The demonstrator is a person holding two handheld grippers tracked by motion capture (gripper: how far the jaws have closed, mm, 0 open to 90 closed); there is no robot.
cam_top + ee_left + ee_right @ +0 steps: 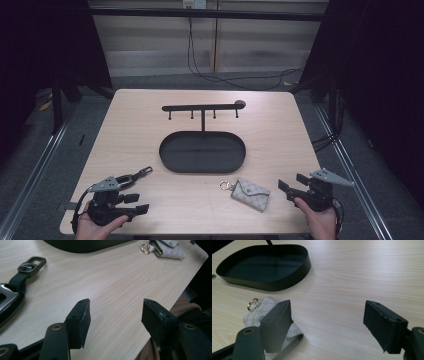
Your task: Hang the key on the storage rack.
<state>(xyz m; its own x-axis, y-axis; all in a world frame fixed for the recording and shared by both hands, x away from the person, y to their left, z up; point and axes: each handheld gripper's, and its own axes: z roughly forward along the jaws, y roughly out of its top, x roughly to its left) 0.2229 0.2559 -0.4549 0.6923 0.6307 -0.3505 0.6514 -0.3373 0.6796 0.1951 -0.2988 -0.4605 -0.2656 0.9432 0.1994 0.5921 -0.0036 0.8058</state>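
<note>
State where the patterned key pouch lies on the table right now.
In the high view the key pouch lies flat near the table's front edge, right of centre, just in front of the black oval tray and left of the right gripper.

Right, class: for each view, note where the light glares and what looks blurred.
High view: glare whitens the pale wooden table at its far right, surroundings dark. Left gripper view: the near black fingers are soft. Right gripper view: the black oval tray is sharp, the fingers blurred.
</note>
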